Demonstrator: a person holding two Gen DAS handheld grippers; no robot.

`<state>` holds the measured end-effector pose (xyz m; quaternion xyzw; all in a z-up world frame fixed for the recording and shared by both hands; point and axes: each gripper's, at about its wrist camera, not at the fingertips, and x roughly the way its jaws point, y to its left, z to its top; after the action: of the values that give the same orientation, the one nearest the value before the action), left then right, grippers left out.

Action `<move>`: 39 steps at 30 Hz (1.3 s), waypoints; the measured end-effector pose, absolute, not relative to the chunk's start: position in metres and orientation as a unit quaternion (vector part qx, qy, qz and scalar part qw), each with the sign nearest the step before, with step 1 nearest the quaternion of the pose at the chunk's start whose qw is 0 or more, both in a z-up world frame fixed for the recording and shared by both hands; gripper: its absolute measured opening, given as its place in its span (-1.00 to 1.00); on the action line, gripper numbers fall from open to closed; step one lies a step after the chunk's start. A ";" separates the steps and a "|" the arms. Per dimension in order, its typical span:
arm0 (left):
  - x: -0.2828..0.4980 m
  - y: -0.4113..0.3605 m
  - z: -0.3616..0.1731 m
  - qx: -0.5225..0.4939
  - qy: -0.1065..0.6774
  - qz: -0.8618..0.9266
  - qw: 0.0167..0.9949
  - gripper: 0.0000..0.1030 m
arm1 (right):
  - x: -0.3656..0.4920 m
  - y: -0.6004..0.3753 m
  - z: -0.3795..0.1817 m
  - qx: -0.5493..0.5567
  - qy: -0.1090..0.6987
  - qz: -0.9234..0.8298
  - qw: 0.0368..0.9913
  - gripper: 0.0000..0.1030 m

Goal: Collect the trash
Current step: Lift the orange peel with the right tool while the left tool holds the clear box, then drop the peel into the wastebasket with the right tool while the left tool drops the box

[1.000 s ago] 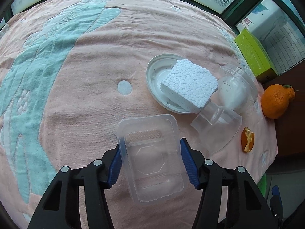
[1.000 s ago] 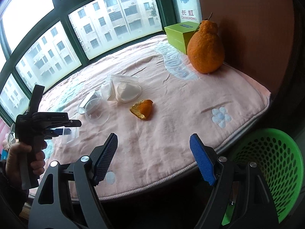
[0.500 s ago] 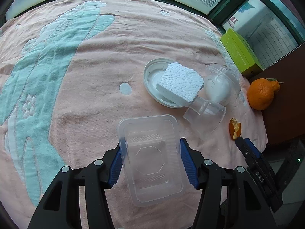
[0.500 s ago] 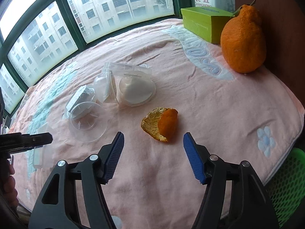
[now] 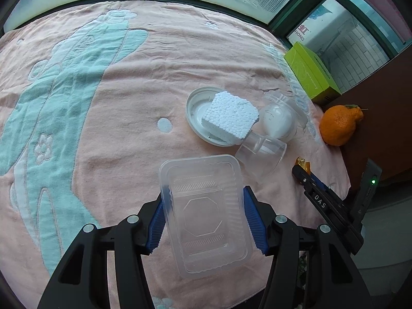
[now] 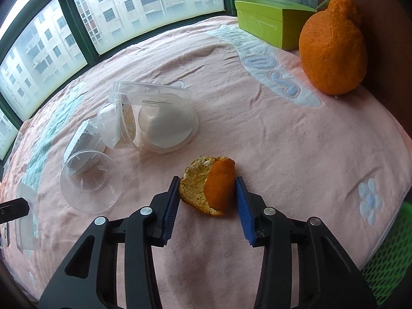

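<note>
My left gripper (image 5: 204,206) is shut on a clear plastic tray (image 5: 206,244), held a little above the pink towel (image 5: 144,85); both blue pads press its long sides. An orange peel (image 6: 208,188) lies on the towel near the front edge. My right gripper (image 6: 207,182) is down around it, its jaws closing, and both pads touch the peel's sides. In the left wrist view the right gripper (image 5: 301,173) comes in from the right with the peel (image 5: 302,162) at its tip.
A white foam block (image 5: 229,118) lies on a white lid (image 5: 197,103), beside a tipped clear cup (image 5: 260,154) and a clear container (image 6: 159,118). A whole orange (image 6: 333,49) and a green box (image 6: 267,18) stand far right. A green basket (image 6: 386,257) sits below the table's edge.
The right gripper moved forward and down to the peel, and its jaws narrowed onto it. The left gripper rose a little with the tray. The right gripper came into the left wrist view.
</note>
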<state>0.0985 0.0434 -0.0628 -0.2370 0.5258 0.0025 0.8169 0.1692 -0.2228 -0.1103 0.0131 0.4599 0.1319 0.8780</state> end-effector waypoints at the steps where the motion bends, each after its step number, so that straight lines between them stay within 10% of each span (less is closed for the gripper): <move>1: 0.098 0.042 -0.062 -0.237 0.526 0.000 0.817 0.06 | 0.167 -0.223 -0.109 0.012 0.458 0.131 0.879 -0.24; 39: 0.097 -0.142 -0.039 -0.139 0.550 -0.170 0.806 0.06 | 0.035 -0.431 -0.090 0.099 0.433 -0.018 0.896 -0.36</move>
<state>0.0973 -0.1419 -0.0391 -0.1389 0.5499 -0.1703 0.8058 0.0346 -0.4307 -0.0901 0.0986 0.4333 -0.0182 0.8957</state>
